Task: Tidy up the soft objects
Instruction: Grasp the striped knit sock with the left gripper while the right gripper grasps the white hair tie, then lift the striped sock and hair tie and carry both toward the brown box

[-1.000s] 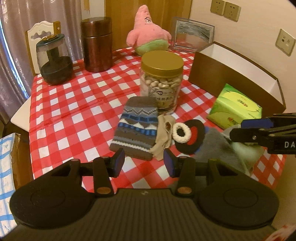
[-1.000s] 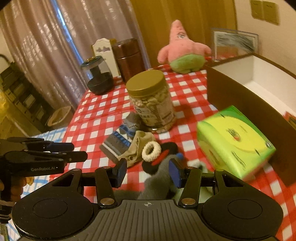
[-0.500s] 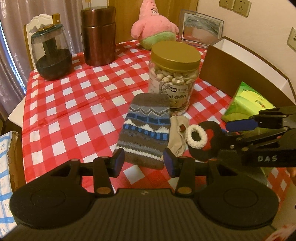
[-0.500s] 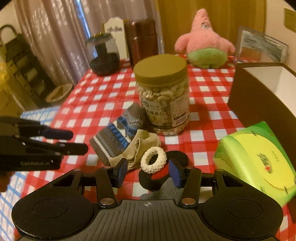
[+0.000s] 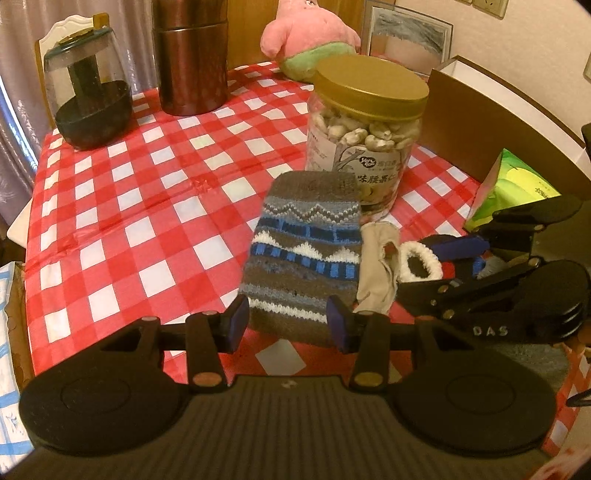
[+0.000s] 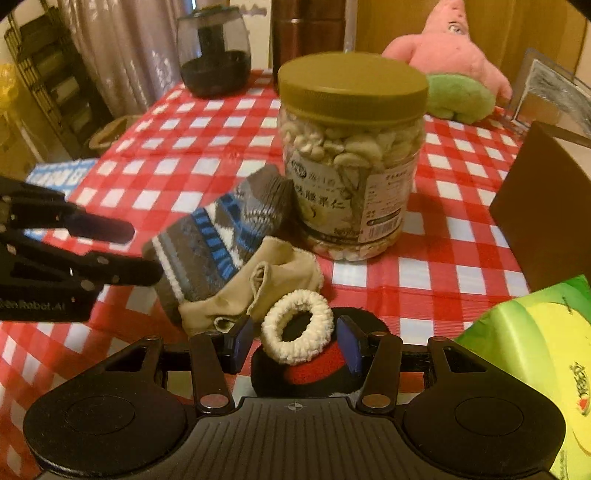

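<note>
Fingers of the right gripper (image 6: 293,345) stand apart around the fluffy white hair ring (image 6: 296,329); go lower, then squeeze gently.

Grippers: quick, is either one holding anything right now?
Left gripper: open, holding nothing, over the patterned sock.
Right gripper: open, empty, around the white scrunchie.

Warm, dim light. A red-and-white checked cloth (image 5: 147,229) covers the surface. At far left hang pale gathered curtains (image 6: 122,48), a white wooden chair back (image 5: 66,29) before them; far right, a cream wall (image 5: 532,51) with a beige socket plate (image 5: 489,5)
</note>
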